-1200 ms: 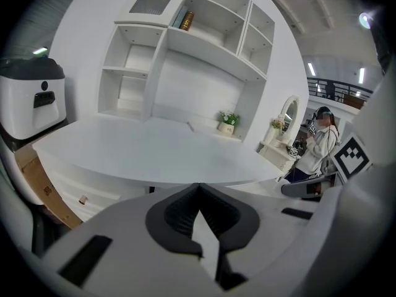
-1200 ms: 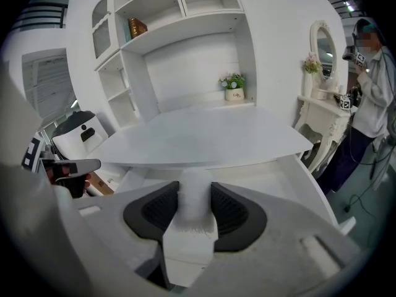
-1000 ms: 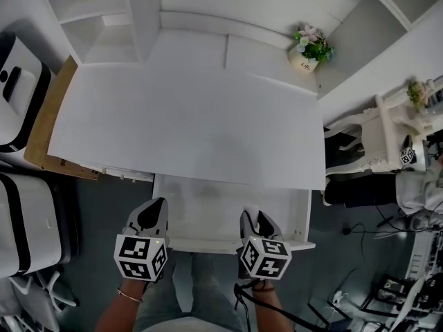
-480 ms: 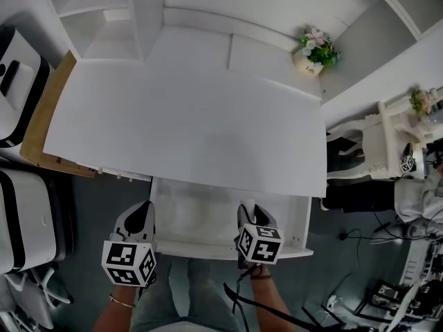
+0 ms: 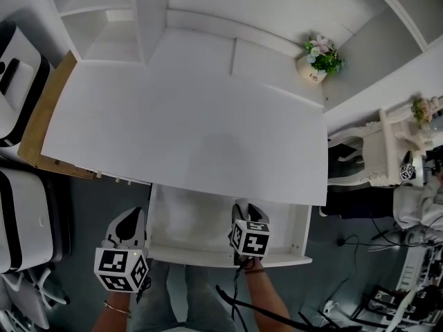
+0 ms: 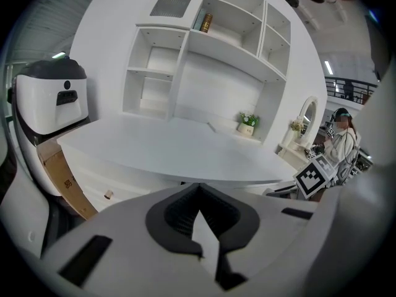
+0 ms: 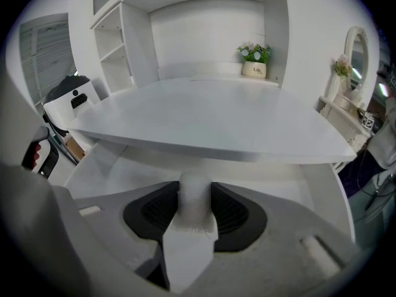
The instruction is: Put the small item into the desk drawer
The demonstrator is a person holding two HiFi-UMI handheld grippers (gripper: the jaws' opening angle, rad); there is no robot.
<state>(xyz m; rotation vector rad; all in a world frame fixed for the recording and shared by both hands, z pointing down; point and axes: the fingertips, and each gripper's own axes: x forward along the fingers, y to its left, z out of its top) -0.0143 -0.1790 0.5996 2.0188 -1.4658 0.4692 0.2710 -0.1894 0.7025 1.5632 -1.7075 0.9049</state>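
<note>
White counter (image 5: 187,130) fills the middle; flower pot (image 5: 320,55) sits at its far right corner, shelf unit (image 5: 104,12) rises behind. Cardboard (image 5: 43,113) leans on the counter's left edge, with a white appliance (image 5: 15,81) just beyond. White chair (image 5: 360,147) stands off the right corner.

Drawer (image 5: 190,220) is pulled out under the front edge; the counter overhangs its rear part. Right gripper (image 5: 244,211) is just inside the drawer's front rim, right of centre, pinching the small item (image 7: 195,197), a white stubby cylinder, above the drawer floor. Pale drawer floor shows to its left.

Left gripper (image 5: 130,218) is outside the drawer's left wall, over dark floor, jaws pressed together on nothing.
</note>
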